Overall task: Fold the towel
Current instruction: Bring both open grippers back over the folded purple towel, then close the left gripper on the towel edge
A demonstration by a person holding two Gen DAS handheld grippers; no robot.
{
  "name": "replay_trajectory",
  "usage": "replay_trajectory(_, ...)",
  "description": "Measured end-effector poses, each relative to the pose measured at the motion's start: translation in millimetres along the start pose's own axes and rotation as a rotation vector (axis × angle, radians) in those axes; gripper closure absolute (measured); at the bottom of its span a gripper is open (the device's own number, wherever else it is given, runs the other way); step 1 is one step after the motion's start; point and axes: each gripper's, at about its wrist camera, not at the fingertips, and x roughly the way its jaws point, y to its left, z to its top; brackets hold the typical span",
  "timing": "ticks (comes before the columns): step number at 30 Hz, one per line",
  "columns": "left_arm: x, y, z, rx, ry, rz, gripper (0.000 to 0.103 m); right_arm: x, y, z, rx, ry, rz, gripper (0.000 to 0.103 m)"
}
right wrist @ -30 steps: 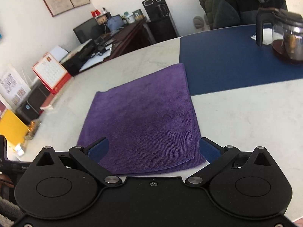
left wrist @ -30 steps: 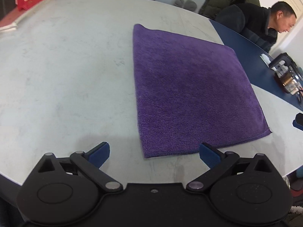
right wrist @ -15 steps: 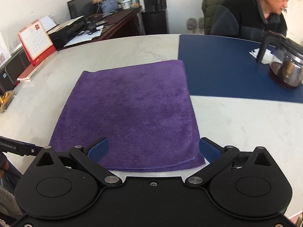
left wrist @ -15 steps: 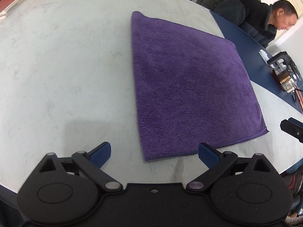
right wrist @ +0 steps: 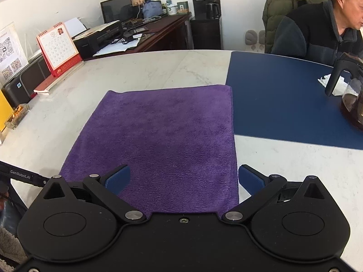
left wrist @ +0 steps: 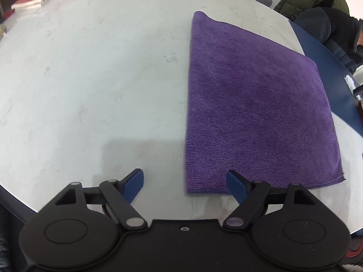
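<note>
A purple towel (left wrist: pixel 249 102) lies flat on the pale marble table (left wrist: pixel 90 79), doubled over with layered edges at its near side. My left gripper (left wrist: pixel 185 187) hovers over the towel's near left corner, which lies between its blue pads; the jaws are closing and the pads do not press on the cloth. In the right wrist view the towel (right wrist: pixel 168 136) runs away from me. My right gripper (right wrist: pixel 183 179) stands open and wide astride the towel's near right corner. The left gripper (right wrist: pixel 20 174) shows at that view's left edge.
A dark blue mat (right wrist: pixel 283 104) touches the towel's right side, with a glass coffee pot (right wrist: pixel 351 104) and a white napkin (right wrist: pixel 329 82) on it. A person (right wrist: pixel 317 34) sits behind it. A desk calendar (right wrist: pixel 59 49) and an ashtray (right wrist: pixel 18 115) stand at far left.
The left jaws have narrowed and the left view has tipped down over the towel's near left corner. The right view has rolled level and shifted toward the towel's right corner.
</note>
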Motion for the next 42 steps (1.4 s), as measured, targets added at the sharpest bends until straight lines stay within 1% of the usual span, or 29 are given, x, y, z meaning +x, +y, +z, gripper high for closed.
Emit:
replay_trajectory(1,0,-3,-1,0.011,-0.002,0.012,0.036,-1,-1,0,-0.001,0.000,0.001,0.000)
replay_trajectory(2,0,-6,-2,0.021,-0.002,0.021,0.040,-1,-2,0,-0.001,0.002,0.002,0.000)
replay_trajectory(3,0,-10,-3,0.037,-0.002,0.033,0.042,-1,-3,0,-0.002,0.004,0.002,0.000)
replay_trajectory(5,0,-16,-4,0.060,-0.004,0.048,0.052,-1,-6,0,-0.008,0.005,0.002,0.000)
replay_trajectory(8,1,-23,-5,0.090,-0.008,0.068,0.063,1,-9,-1,-0.013,0.005,0.011,0.000)
replay_trajectory(9,1,-24,-6,0.092,-0.007,0.075,0.066,1,-10,-1,-0.014,0.004,0.016,0.000)
replay_trajectory(11,0,-27,-7,0.088,-0.004,0.078,0.077,3,-14,-2,-0.017,0.002,0.028,0.000)
replay_trajectory(13,0,-28,-7,0.079,0.001,0.077,0.083,5,-18,-3,-0.019,0.003,0.039,0.000)
replay_trajectory(18,0,-31,-7,0.045,0.011,0.070,0.089,9,-28,-4,-0.013,0.010,0.054,0.000)
replay_trajectory(19,0,-31,-6,0.036,0.014,0.064,0.093,9,-30,-4,-0.011,0.010,0.054,0.000)
replay_trajectory(22,-1,-33,-4,0.035,0.023,0.066,0.096,7,-35,-5,0.000,0.019,0.053,0.000)
replay_trajectory(28,1,-40,2,0.071,0.049,0.089,0.096,5,-39,-10,0.021,0.034,0.040,0.000)
replay_trajectory(33,4,-41,4,0.090,0.065,0.092,0.095,4,-37,-12,0.046,0.029,0.033,0.000)
replay_trajectory(38,3,-37,2,0.081,0.060,0.071,0.095,0,-31,-12,0.036,0.020,0.027,0.000)
replay_trajectory(42,2,-30,2,0.064,0.047,0.027,0.097,-2,-30,-16,0.042,0.036,0.010,0.000)
